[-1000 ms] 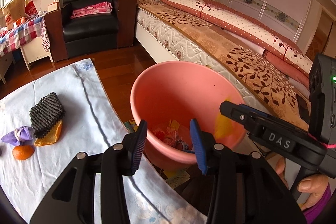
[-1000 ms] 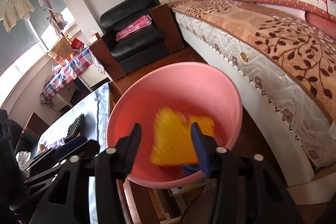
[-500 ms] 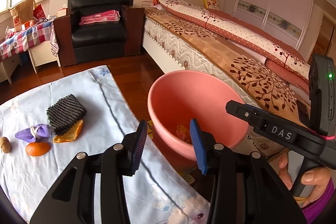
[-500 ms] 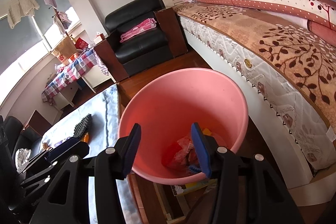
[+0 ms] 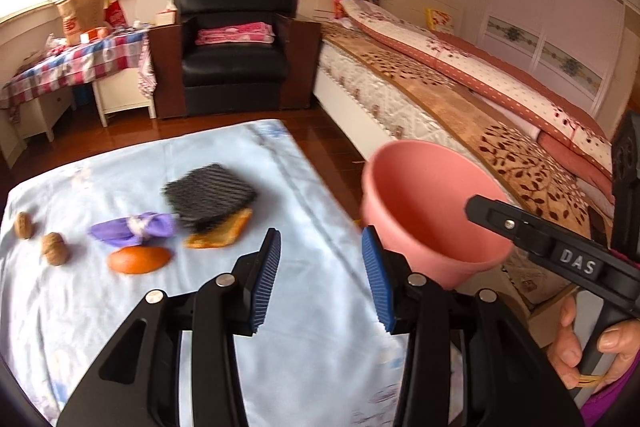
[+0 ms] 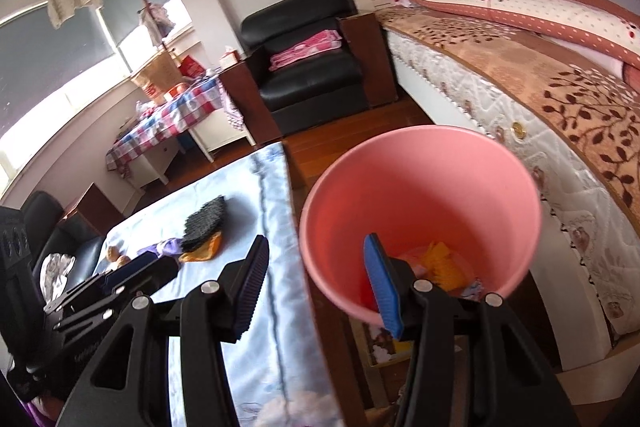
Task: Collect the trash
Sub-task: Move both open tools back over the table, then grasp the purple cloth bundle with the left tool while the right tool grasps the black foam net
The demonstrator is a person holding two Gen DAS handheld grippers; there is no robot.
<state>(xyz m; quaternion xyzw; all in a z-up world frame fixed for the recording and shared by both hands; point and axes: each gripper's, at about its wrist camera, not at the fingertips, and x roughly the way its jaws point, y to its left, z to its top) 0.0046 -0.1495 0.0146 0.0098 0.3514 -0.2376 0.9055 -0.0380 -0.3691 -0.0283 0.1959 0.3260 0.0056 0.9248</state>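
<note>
On blue cloth [image 5: 208, 311]: orange peel [image 5: 139, 259], purple wrapper [image 5: 132, 230]; left claw [image 5: 320, 281], right claw [image 6: 316, 285] spread, empty.

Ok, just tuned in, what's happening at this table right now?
A person is clearing trash from the cloth-covered table into the pink bucket beside it. Both hand-held grippers, left and right, are open and empty. Yellow and red scraps lie in the bucket; orange peels, two walnuts, a purple wrapper and a black mesh piece remain.

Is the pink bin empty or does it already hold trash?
Not empty. The right wrist view looks into the pink bin and shows a yellow wrapper with other scraps on its bottom.
</note>
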